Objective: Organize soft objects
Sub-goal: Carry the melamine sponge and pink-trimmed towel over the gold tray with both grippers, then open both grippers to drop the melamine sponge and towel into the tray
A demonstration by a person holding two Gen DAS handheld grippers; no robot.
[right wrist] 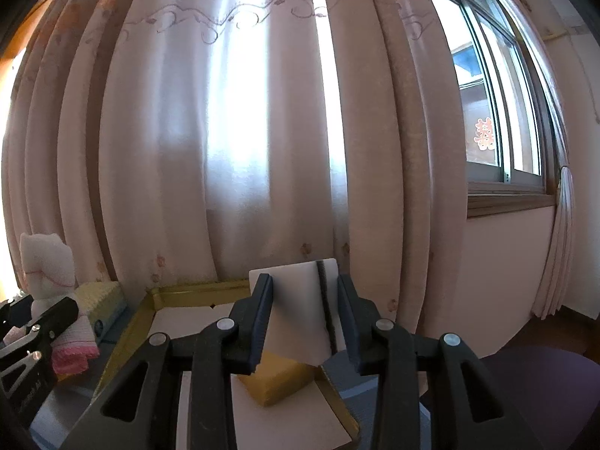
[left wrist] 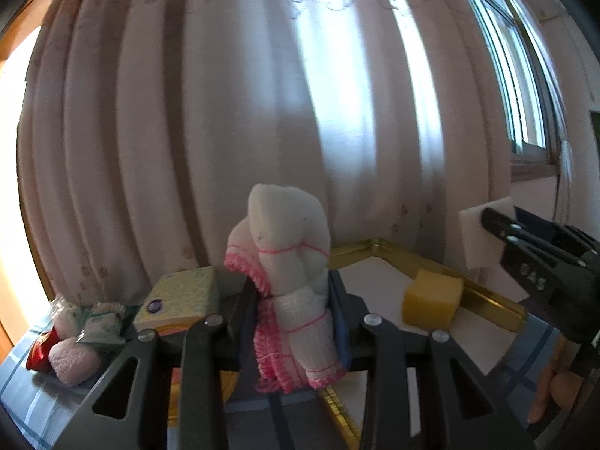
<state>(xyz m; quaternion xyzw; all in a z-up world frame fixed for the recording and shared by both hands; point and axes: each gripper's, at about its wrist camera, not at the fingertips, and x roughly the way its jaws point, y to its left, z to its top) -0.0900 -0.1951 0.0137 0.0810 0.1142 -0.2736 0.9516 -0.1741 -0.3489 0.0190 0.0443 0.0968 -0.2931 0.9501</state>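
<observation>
My left tool (left wrist: 296, 292) is clenched on a rolled white cloth (left wrist: 290, 258) with pink trim, held upright above the worktop. My right tool (right wrist: 303, 318) grasps a white sponge (right wrist: 300, 311) over the gold-rimmed tray (right wrist: 123, 333), just above a yellow sponge (right wrist: 275, 380) lying inside it.

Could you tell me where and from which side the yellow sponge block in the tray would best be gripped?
Probably from above, across two opposite flat side faces. The yellow sponge lies flat and alone on the white floor of the gold-rimmed tray, top face exposed. Both tongs are full, so one must release first.
</observation>
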